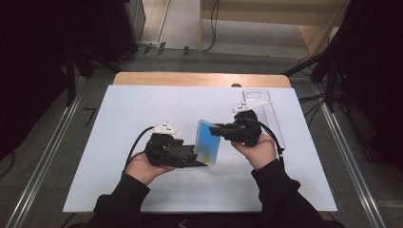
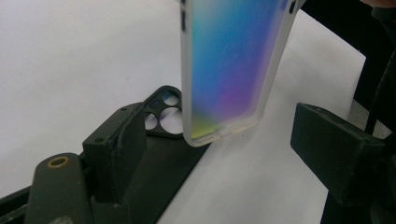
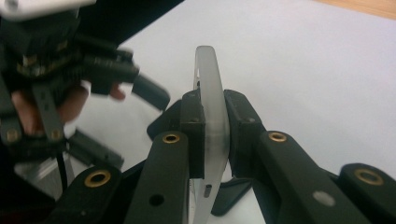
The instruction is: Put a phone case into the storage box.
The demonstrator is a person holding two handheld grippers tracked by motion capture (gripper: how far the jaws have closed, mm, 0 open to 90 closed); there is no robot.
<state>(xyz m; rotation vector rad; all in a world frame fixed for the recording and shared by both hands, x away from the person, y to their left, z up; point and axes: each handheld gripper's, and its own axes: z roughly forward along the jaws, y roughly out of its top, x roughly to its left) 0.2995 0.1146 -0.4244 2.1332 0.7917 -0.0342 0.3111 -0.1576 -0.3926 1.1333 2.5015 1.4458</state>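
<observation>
My right gripper [image 1: 216, 129] clamps the iridescent phone case [image 1: 207, 142] upright at table centre. At its seven o'clock my left gripper [image 1: 192, 157] stands wide open, astride the black phone case [image 2: 164, 140] lying flat.

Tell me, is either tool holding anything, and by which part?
The right tool clamps the iridescent case by its edge. The left tool is open, with the black case lying flat between its jaws.

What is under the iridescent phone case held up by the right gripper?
Under the iridescent case a black phone case lies flat on the white table sheet, camera cutouts visible. Whether the two cases touch cannot be told; the left gripper's finger covers part of the black one.
</observation>
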